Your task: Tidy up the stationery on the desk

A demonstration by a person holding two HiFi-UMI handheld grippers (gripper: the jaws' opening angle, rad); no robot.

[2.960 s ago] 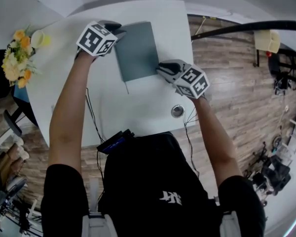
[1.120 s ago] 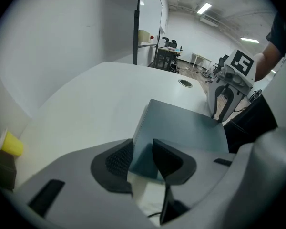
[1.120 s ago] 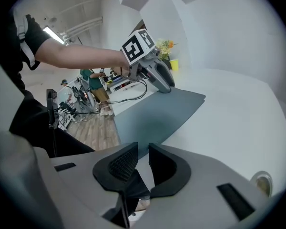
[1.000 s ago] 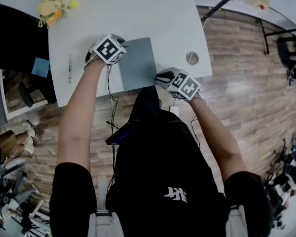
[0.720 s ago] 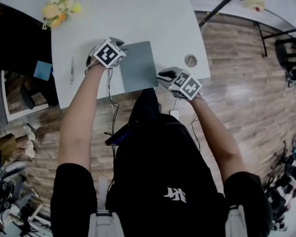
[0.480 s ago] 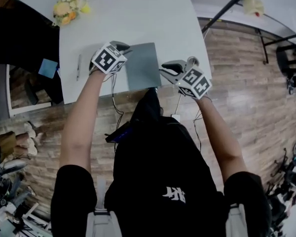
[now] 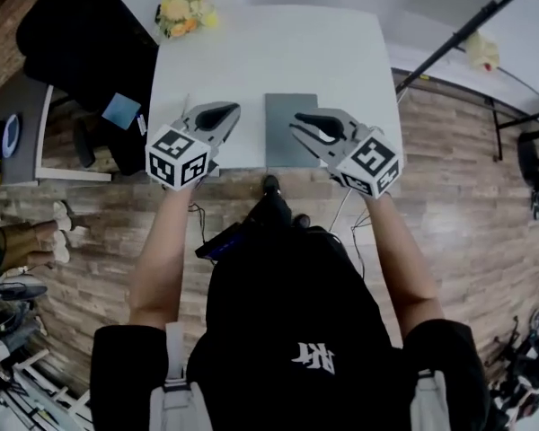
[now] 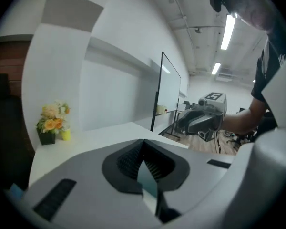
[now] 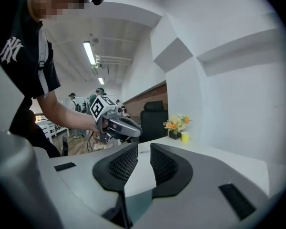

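Grey notebook [image 7: 290,129] lies flat on the white desk [image 7: 278,52], close to the near edge. In the head view it sits between the two grippers, and neither one grips it.

Left gripper [image 7: 226,110] - jaws have just closed, tips pressed together with nothing between them. In the left gripper view it points across the desk toward the wall, not down at the notebook.

Right gripper [image 7: 298,122] - jaws parted with a clear gap and nothing held. The bare desk surface shows through the gap in the right gripper view.

Both grippers hang over the near edge of the desk, one on each side of the notebook. Each one shows up in the other's gripper view.

A flower bunch [image 7: 184,9] stands at the far left corner of the desk, with a small yellow cup [image 8: 65,135] just beside it. A black chair [image 7: 81,43] is off the left side of the desk. The wood floor [image 7: 449,178] is on the right.
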